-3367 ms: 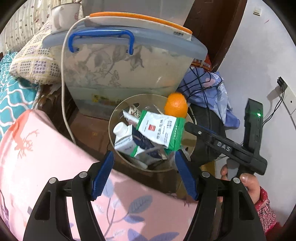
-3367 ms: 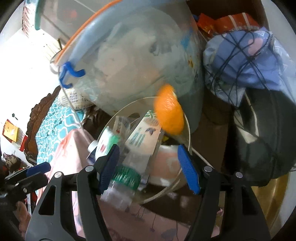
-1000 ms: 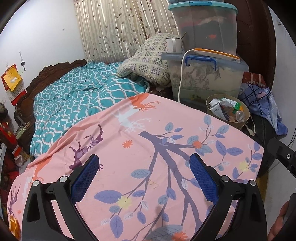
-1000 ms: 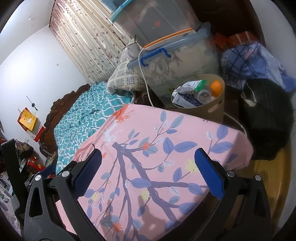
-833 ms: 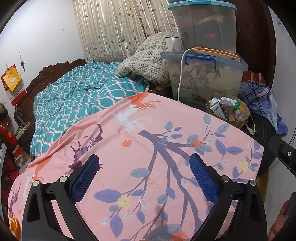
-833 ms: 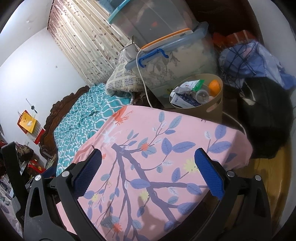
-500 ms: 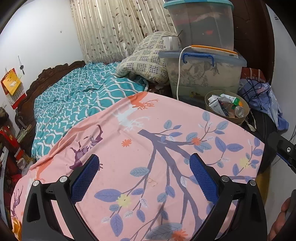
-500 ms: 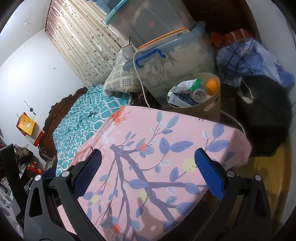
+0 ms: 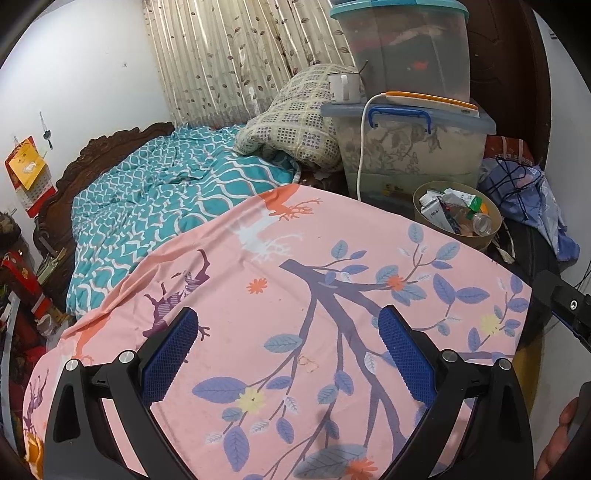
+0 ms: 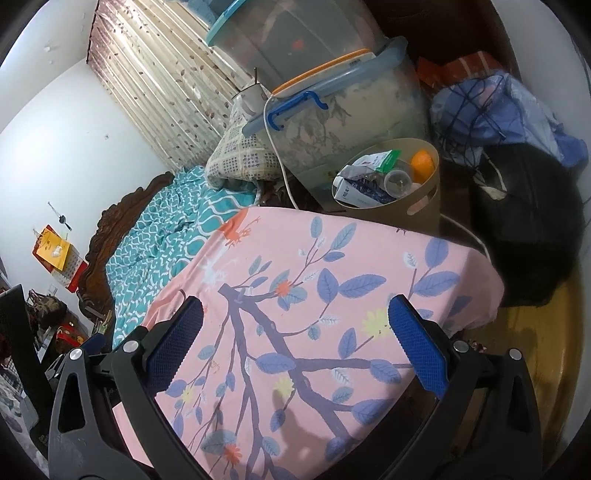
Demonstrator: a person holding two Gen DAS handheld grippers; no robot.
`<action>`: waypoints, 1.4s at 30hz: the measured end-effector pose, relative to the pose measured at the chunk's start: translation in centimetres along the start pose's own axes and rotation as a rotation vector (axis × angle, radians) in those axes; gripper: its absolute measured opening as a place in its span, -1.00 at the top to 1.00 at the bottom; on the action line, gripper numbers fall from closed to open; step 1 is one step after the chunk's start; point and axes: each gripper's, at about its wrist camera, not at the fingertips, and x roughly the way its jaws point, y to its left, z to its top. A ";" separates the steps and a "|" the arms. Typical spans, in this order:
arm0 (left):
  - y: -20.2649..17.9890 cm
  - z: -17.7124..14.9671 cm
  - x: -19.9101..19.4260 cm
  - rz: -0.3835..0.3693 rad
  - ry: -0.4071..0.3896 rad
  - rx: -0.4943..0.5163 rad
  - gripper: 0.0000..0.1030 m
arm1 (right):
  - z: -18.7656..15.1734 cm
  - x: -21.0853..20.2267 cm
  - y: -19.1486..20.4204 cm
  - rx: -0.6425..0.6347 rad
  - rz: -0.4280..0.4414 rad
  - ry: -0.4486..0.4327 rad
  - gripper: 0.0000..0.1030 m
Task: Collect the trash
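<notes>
Left gripper (image 9: 286, 356): black plastic frame, two fingers faced with blue, fine-meshed pads; jaws spread wide, nothing between them; it hangs above the near part of the pink sheet.
Right gripper (image 10: 293, 345): same build, black arms with bright rivets, blue textured pads; jaws spread wide and empty, above the near right part of the sheet.
Pink sheet (image 9: 295, 280): smooth printed cloth, salmon pink, with a dark purple branch, blue leaves and small orange and yellow flowers; it lies flat with a few shallow creases.
Trash bin (image 10: 413, 206): tan, round, tapered plastic tub with slot handles in its wall; it stands on the floor just beyond the far right edge of the sheet, touching the lower storage box.
Trash in bin: crumpled white and blue carton (image 10: 356, 194), green and white packet (image 10: 382, 159), clear plastic bottle (image 10: 398, 181) lying on its side, round orange fruit (image 10: 422, 162) at the far right rim.
Storage box (image 9: 410, 147): translucent plastic, rounded corners, pale blue lid, blue hinged handle; a second clear tub with a teal lid (image 9: 399, 9) is stacked on it.
Mug (image 9: 343, 88): white enamel, on the lid's left end.
White cable (image 9: 361, 147): runs down the box front.
Teal quilt (image 9: 159, 199): wavy white lattice print, rumpled, far left.
Checked pillow (image 9: 291, 125): soft, bunched against the box.
Curtain (image 9: 236, 55): pleated, leaf print, far wall.
</notes>
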 end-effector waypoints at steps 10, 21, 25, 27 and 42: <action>0.1 0.1 0.1 0.028 0.000 0.005 -0.83 | -0.1 0.0 0.1 0.001 0.002 0.001 -0.93; 0.1 0.0 0.3 0.031 0.003 0.007 -0.83 | -0.1 0.1 0.2 -0.001 0.003 0.002 -0.93; 0.1 -0.1 0.4 0.031 0.006 0.008 -0.83 | -0.1 0.1 0.2 0.001 0.004 0.007 -0.93; 0.1 -0.2 0.4 0.031 0.007 0.008 -0.83 | -0.2 0.2 0.3 0.000 0.004 0.008 -0.93; 0.3 -0.8 1.4 0.024 0.056 -0.010 -0.83 | -0.3 0.6 0.3 0.005 0.003 0.020 -0.93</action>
